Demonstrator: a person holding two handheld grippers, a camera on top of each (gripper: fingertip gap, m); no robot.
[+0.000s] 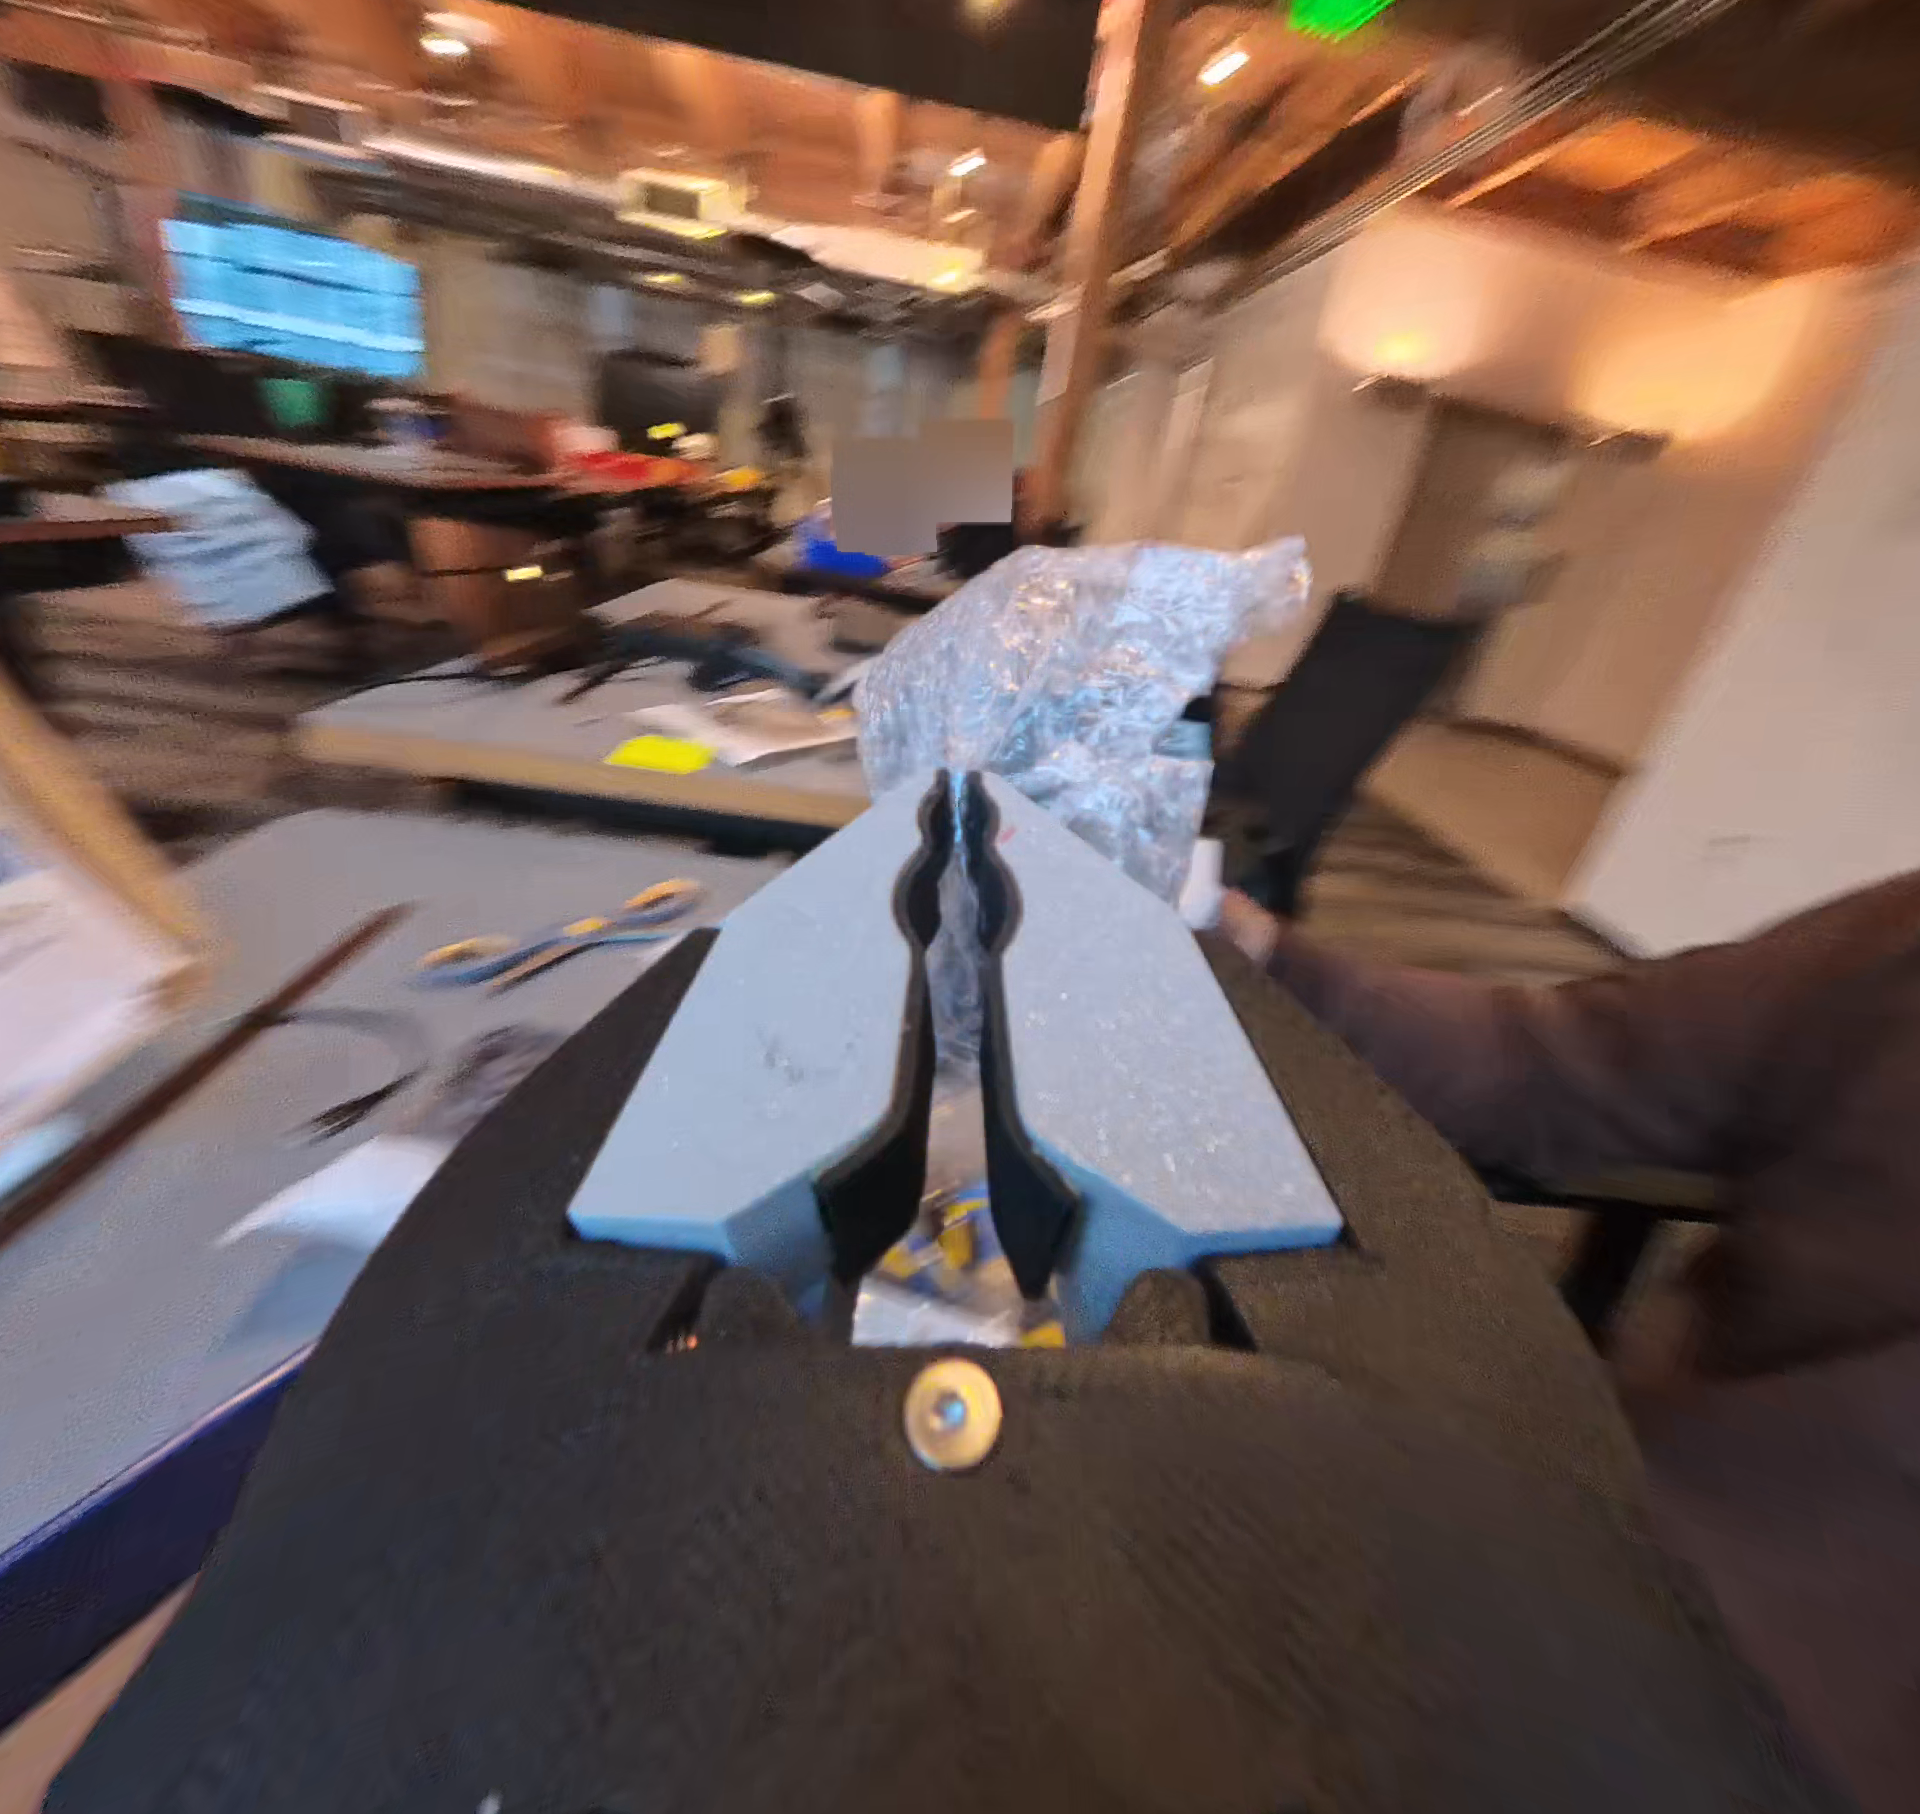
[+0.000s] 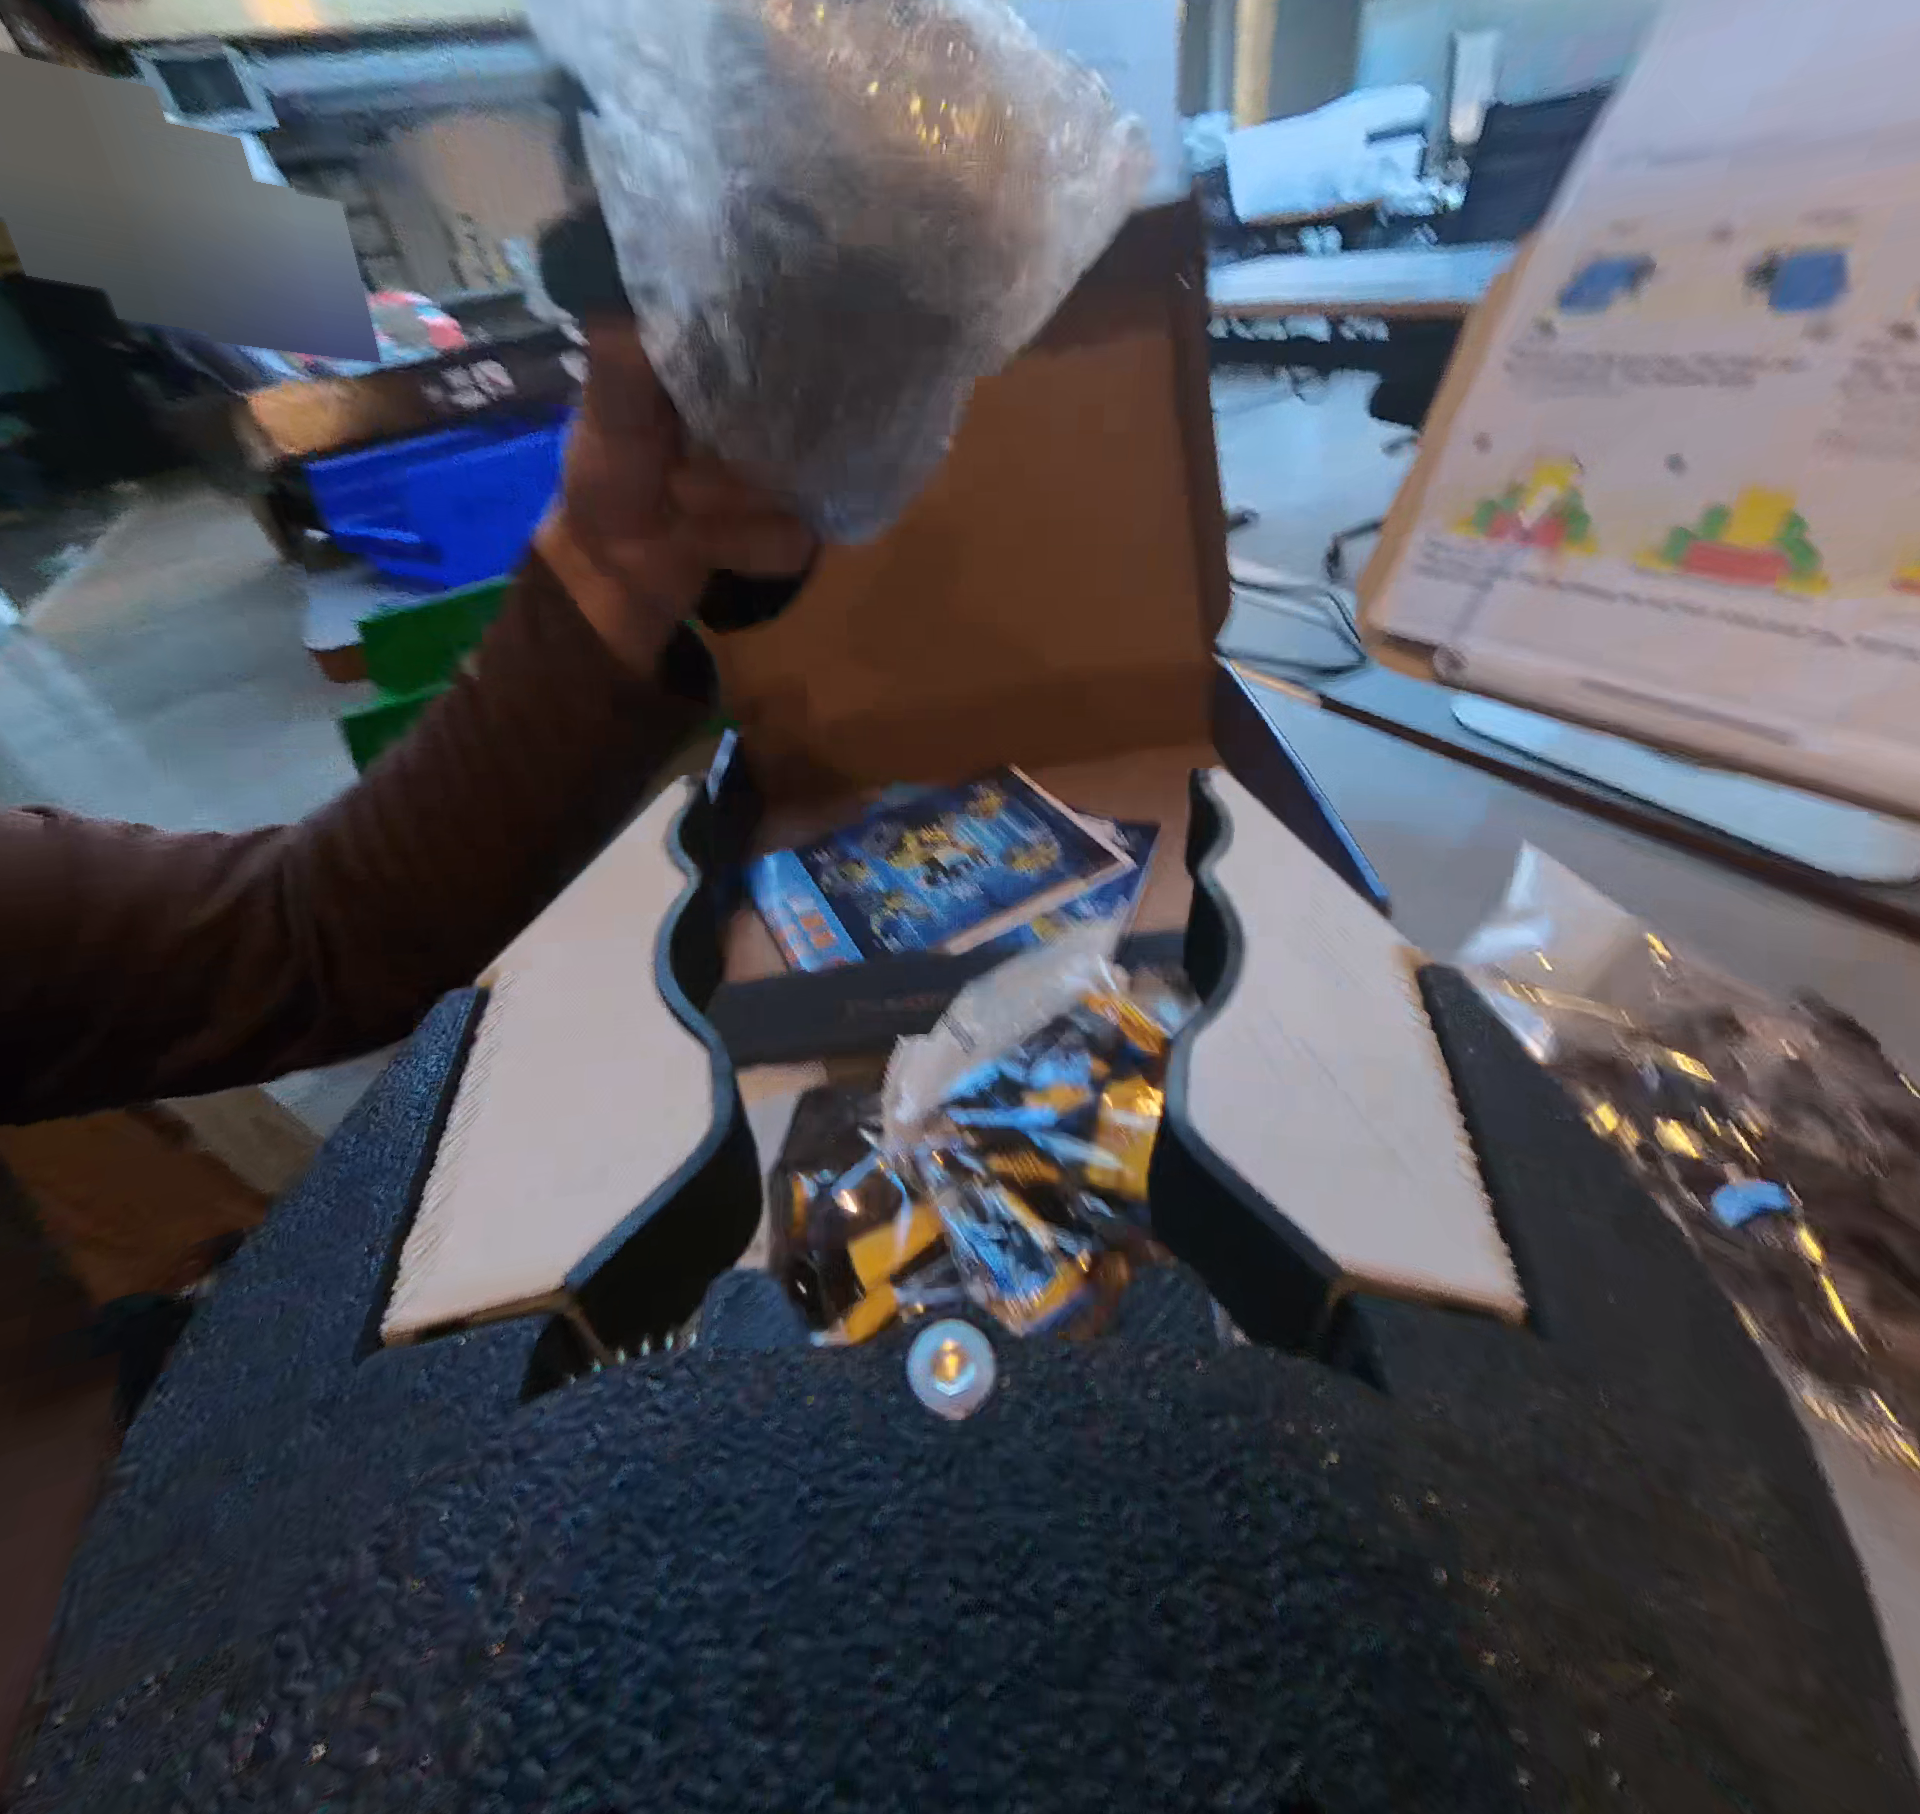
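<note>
A: So, left gripper (image 1: 961,788) — clenched or what?

B: Clenched. Blue-grey fingers (image 1: 821,1026) nearly meet at the tips, pinching a crinkled clear plastic bag (image 1: 1070,663). Bag balloons out ahead of the tips & a bit to the right; a strip of it runs back btwn the black pads. Contents dark, can't ID them — too much crinkle & glare.

A: Anything around it?

B: Left wrist view is badly motion-blurred. Below-left of the tool there's a grey tabletop (image 1: 125,1245) w/ something yellow-and-blue (image 1: 566,933), maybe scissors, can't be sure. Brown sleeve (image 1: 1621,1068) cuts in from the right edge; hand not seen.

A: Right gripper (image 2: 951,891)?

B: Released, tan fingers (image 2: 582,1099) well apart, gripping nothing. Btwn them, close to the base, lies a clear bag of yellow, black & blue small pieces (image 2: 987,1172); whether the pads touch it, can't tell. Ahead of the tips: open cardboard box (image 2: 997,538), lid flap up, blue printed booklet (image 2: 935,876) lying inside.

A: And the lifted bag from that side?

B: Up high ahead-left, top cut off by the frame, dark lump inside, blurred. Left tool itself mostly hidden behind it & a brown-sleeved arm (image 2: 260,933). Right of the tool, another clear bag of dark pieces (image 2: 1714,1193), partly cut off by the frame edge. Farther ahead-right, a propped board w/ coloured diagrams (image 2: 1683,393).
</note>
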